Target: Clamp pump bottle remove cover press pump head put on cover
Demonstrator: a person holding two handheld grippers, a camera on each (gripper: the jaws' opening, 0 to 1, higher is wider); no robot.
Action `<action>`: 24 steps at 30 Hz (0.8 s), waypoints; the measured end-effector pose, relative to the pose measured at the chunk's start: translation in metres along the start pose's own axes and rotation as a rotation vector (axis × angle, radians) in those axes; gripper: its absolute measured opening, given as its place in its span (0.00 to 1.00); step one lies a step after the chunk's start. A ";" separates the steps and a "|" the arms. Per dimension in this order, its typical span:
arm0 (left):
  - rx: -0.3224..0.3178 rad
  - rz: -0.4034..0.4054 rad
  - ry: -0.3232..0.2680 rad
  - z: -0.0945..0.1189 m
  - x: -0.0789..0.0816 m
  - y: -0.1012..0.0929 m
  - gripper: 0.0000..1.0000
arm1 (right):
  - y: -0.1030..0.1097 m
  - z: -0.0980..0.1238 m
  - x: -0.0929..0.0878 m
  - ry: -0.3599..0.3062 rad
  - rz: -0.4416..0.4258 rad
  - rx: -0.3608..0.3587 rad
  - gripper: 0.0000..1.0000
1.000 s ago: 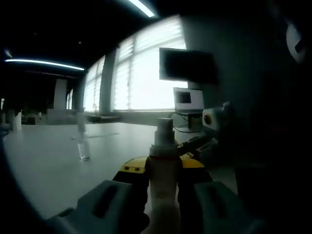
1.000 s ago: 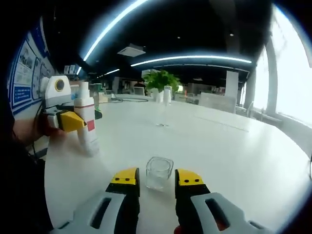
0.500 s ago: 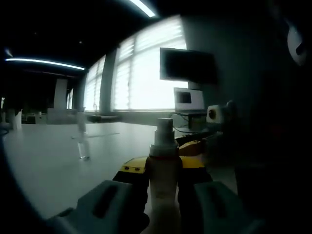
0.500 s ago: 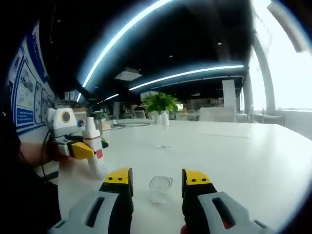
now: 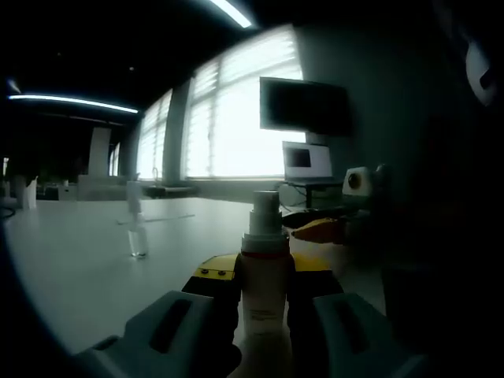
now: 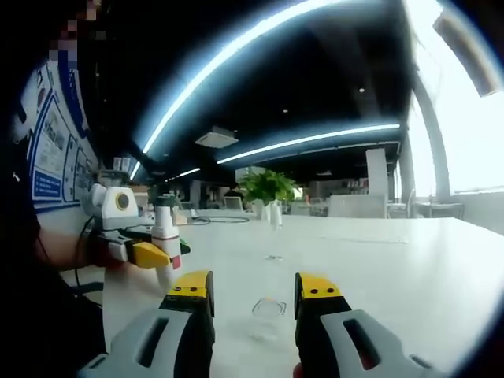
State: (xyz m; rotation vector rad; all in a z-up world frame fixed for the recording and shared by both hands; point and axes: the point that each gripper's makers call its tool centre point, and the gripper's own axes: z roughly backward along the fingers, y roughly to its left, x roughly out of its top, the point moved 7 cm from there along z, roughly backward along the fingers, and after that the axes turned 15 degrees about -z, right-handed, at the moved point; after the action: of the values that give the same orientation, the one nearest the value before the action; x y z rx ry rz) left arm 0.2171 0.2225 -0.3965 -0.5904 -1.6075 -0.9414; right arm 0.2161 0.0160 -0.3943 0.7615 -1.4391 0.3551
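A pump bottle [image 5: 264, 276] stands upright on the white table [image 5: 71, 260], pinched at its body between the yellow-tipped jaws of the left gripper [image 5: 262, 277], its bare pump head uppermost, with a red band just beneath it. In the right gripper view the same bottle [image 6: 165, 244] sits near the table's left edge, clamped from the side by the left gripper [image 6: 157, 253], which a person's hand [image 6: 98, 250] holds.

The right gripper [image 6: 255, 290] hovers above the table with its jaws spread and nothing between them. Between its tips shows a small clear cover [image 6: 268, 309], resting on the table beyond them and apart from both jaws, well clear of the bottle. In the left gripper view, the right gripper [image 5: 327, 228] appears beyond the bottle toward the table's right side, dim against the dark background.

Farther across the table a small clear bottle [image 5: 137, 236] stands alone, upright; the right gripper view shows a clear upright thing [image 6: 275, 232] toward the far side, too faint to tell what it is. A potted plant [image 6: 268, 189] stands at the far edge. Bright windows [image 5: 228, 118], a dark wall screen [image 5: 303, 105] and a laptop [image 5: 307, 161] lie behind the table.
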 end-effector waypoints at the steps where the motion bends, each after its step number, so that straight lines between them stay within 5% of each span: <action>1: 0.002 0.000 0.000 0.000 0.000 0.000 0.13 | 0.001 0.000 0.000 -0.002 0.003 0.005 0.35; 19: 0.044 -0.001 0.014 -0.001 -0.002 0.007 0.14 | 0.004 -0.002 -0.002 0.007 0.046 0.015 0.33; 24: 0.035 -0.012 0.024 -0.002 -0.003 0.004 0.14 | 0.004 0.001 0.006 -0.021 -0.005 0.026 0.32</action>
State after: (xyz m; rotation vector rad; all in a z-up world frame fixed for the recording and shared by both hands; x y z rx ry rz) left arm 0.2219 0.2238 -0.3979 -0.5440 -1.6041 -0.9243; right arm 0.2136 0.0165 -0.3878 0.7916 -1.4540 0.3633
